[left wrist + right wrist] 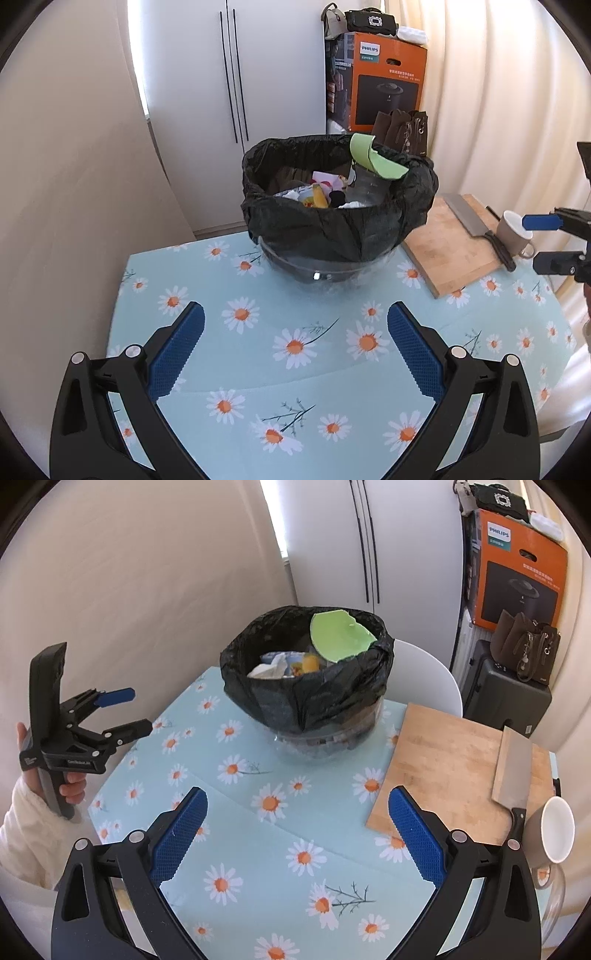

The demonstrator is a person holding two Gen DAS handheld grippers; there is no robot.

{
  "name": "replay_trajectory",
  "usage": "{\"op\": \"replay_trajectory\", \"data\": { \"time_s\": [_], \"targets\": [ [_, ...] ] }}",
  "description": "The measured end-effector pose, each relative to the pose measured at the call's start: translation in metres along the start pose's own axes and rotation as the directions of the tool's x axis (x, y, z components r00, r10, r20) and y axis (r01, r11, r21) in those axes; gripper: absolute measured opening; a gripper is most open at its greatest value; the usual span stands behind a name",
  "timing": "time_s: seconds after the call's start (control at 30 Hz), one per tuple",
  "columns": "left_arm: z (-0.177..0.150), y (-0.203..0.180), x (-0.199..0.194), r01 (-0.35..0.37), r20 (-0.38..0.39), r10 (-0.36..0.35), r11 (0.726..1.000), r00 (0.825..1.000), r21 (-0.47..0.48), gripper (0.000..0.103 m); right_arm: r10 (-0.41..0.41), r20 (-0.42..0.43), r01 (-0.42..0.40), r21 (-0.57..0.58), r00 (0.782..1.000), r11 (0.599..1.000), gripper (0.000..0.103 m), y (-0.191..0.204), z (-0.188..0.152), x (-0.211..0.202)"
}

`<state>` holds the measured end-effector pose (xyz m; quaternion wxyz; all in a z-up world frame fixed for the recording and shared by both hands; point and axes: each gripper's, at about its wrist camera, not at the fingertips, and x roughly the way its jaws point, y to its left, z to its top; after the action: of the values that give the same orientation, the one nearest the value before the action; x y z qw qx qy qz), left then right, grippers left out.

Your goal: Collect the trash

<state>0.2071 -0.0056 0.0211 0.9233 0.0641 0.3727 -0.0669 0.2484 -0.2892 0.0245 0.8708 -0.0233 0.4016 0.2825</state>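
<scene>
Judging from how things lie, the bagging step looks next. Left gripper is held spread wide and empty over the daisy-print blue surface. Dead centre, the black plastic liner bag full of trash is draped over a clear glass bowl, so its rim should probably be pinched from both sides. Right gripper is also spread, nothing held.

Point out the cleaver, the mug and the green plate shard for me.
cleaver (511, 771): right wrist view, middle of the blade.
mug (557, 830): right wrist view, white inside.
green plate shard (338, 635): right wrist view, centre of its flat face, at the bin's rim.
</scene>
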Motion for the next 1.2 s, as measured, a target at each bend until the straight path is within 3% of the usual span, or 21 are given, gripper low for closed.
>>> {"op": "replay_trajectory", "data": {
  "time_s": [0.5,1.2],
  "targets": [
    [-0.015,-0.001,-0.010,0.014,-0.014,-0.014,1.000,1.000,0.004,0.097,-0.041,0.001,0.041,-0.047,0.999,0.998,0.094,0.015,-0.004,-0.006],
    [-0.015,0.002,-0.018,0.009,-0.016,-0.008,1.000,1.000,0.017,0.097,-0.055,0.018,0.055,-0.023,0.998,0.998,0.095,0.019,-0.009,-0.010]
  ]
}}
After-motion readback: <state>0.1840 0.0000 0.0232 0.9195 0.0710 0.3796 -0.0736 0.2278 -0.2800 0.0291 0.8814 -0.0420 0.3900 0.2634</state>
